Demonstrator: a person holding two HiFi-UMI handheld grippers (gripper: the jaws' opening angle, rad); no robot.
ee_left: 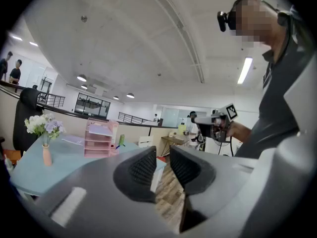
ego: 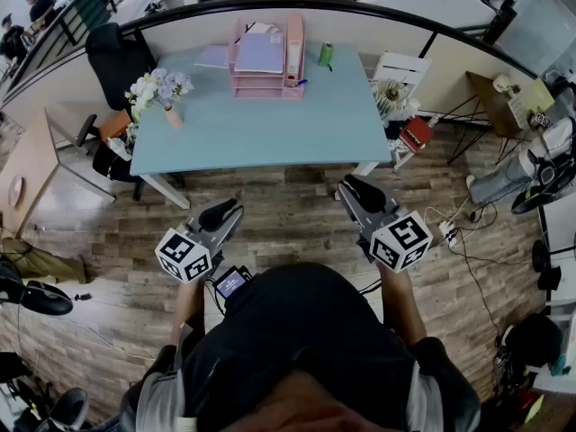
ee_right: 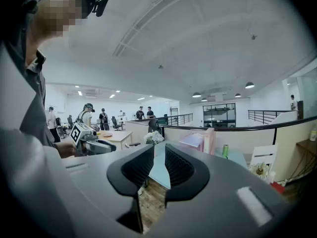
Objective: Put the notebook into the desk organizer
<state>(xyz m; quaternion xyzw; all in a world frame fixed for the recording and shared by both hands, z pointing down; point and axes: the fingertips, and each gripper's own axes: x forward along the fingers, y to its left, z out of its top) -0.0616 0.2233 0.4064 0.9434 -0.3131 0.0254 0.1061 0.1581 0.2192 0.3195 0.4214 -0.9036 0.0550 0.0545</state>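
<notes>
Standoff: left gripper [ego: 222,212] and right gripper [ego: 360,190] held well short of the table [ego: 270,124], jaws drawn together on nothing.
Desk organizer [ego: 294,52] sits at the table's far edge, so the long reach could shove it. The notebook [ego: 212,57], taken to be the pale flat one just left of it, lies thin and may skid instead of lifting. The flower vase [ego: 160,93] and green can [ego: 325,54] flank the route and a swinging gripper could tip either. Both sets of jaws must open first.
</notes>
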